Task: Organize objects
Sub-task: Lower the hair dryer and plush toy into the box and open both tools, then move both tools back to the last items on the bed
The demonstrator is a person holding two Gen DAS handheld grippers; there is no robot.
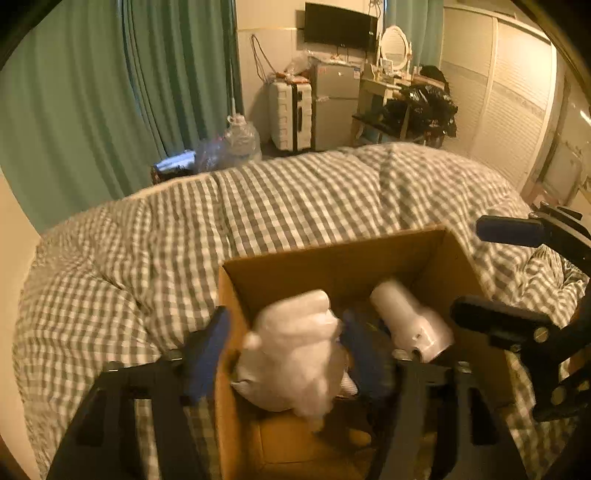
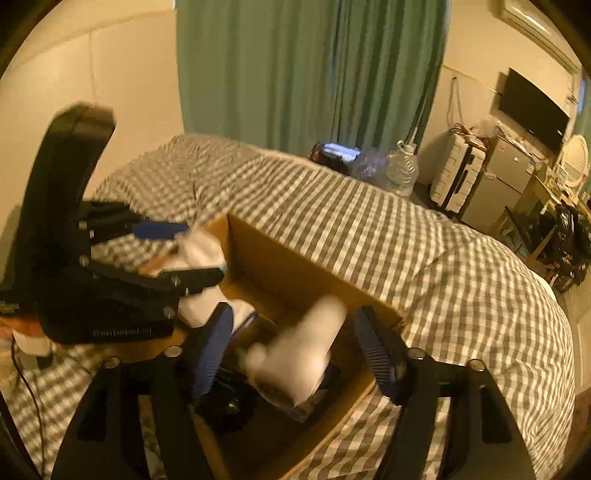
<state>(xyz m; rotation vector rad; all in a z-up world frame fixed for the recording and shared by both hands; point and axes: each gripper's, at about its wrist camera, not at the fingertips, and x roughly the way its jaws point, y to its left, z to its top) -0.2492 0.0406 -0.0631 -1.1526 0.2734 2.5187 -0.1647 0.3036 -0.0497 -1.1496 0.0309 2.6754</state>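
Both tools hang over an open cardboard box (image 1: pixel 332 258) that sits on a bed covered with a grey-and-white checked duvet (image 1: pixel 258 206). Left tool (image 1: pixel 284 343): its blue-padded fingers stand on either side of a soft white plush toy (image 1: pixel 291 354), one finger outside the box's left wall; whether the pads actually press the toy cannot be told through the blur. Right tool (image 2: pixel 291 347): its fingers are spread wide, with a white cylindrical object (image 2: pixel 295 354) blurred between them and touching neither pad. In the left wrist view that white cylinder lies tilted inside the box, just right of the plush toy. Dark items lie on the box floor, too blurred to name. Far beyond the bed are green curtains (image 1: pixel 110 92), a white suitcase (image 1: pixel 290 114), a small grey fridge (image 1: pixel 334 107) and a wall-mounted screen (image 1: pixel 340 26).
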